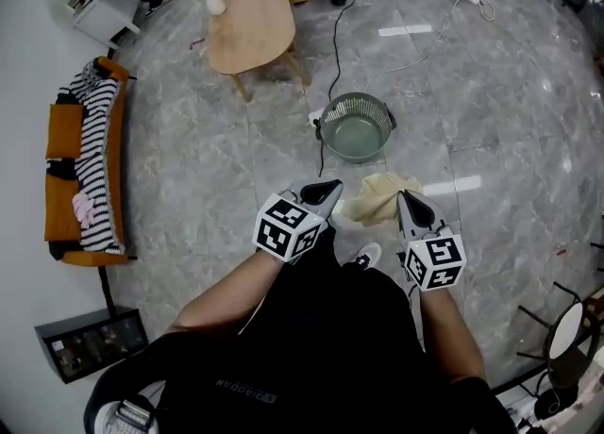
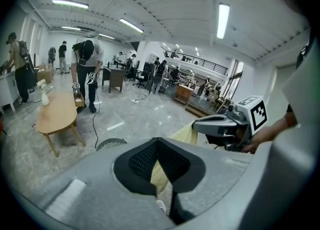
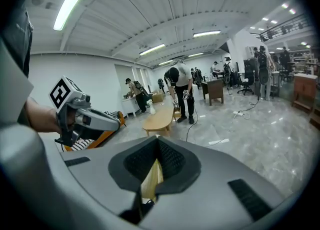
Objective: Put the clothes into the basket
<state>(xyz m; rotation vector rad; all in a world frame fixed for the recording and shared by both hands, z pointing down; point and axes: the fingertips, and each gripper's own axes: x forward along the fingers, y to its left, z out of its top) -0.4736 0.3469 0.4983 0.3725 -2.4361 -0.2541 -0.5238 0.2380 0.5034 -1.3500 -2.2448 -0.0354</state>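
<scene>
Both claws are pinched shut on the same pale yellow cloth (image 1: 377, 198), with the left claw (image 1: 326, 192) on its left edge and the right claw (image 1: 408, 202) on its right, so it hangs soft and crumpled between them over the grey marble-look floor (image 1: 189, 177). Just past it sits the round green basket (image 1: 329, 113), plastic with slotted walls. Further out there's an oval wooden bench (image 1: 250, 17) on splayed legs, and way off left is an orange sofa (image 1: 61, 130) with a black-and-white striped garment (image 1: 94, 140) draped over it.
</scene>
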